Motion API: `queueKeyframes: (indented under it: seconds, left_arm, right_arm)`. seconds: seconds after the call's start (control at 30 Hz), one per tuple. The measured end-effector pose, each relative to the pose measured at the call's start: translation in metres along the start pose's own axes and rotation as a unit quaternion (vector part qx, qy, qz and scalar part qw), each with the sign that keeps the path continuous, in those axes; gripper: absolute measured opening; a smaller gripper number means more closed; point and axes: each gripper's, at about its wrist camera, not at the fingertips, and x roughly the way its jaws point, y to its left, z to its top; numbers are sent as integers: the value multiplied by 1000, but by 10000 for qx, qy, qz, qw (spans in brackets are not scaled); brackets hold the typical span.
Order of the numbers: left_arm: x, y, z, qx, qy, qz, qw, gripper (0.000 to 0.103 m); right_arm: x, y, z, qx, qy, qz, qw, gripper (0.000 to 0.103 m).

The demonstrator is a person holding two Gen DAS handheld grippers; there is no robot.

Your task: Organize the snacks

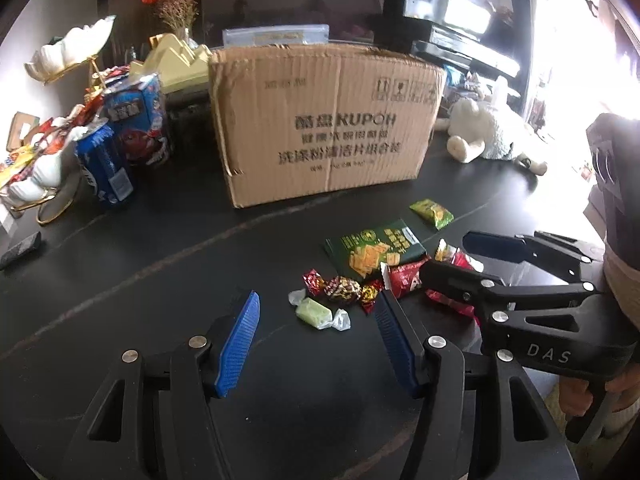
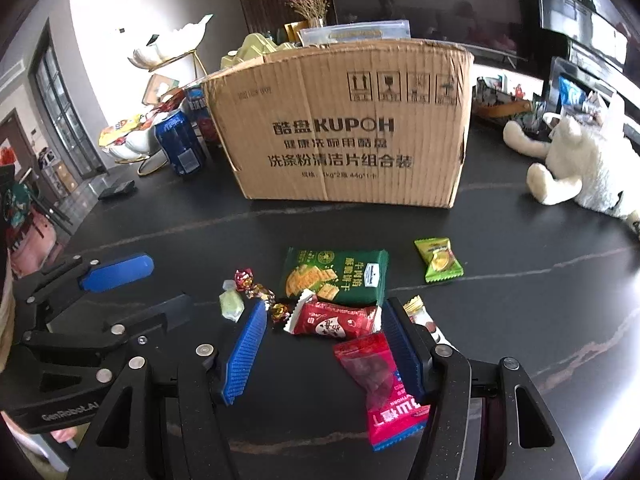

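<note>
Loose snacks lie on the dark table before a cardboard box. They are a green cracker pack, a small green packet, a pale green candy, foil candies, a red wrapped snack and a pink-red pouch. My left gripper is open, low over the pale green candy. My right gripper is open around the red wrapped snack; it shows in the left view.
A blue can and a blue M&M's box stand left of the carton beside white shell dishes full of snacks. A white plush toy lies at the right. A dark remote lies far left.
</note>
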Motion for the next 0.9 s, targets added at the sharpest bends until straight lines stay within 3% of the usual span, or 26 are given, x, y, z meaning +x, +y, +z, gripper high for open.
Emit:
queueKeyframes:
  seconds: [0.3,0.9]
  left_arm:
    - [24,6,-8,-114,256,-242,9993,57]
    - [58,14,-10,-379,467,-364,9975,39]
  right_arm:
    - [17,-6,-4,167,183,47,9997,61]
    - [39,-7,-7,239,382,-42,9990,61]
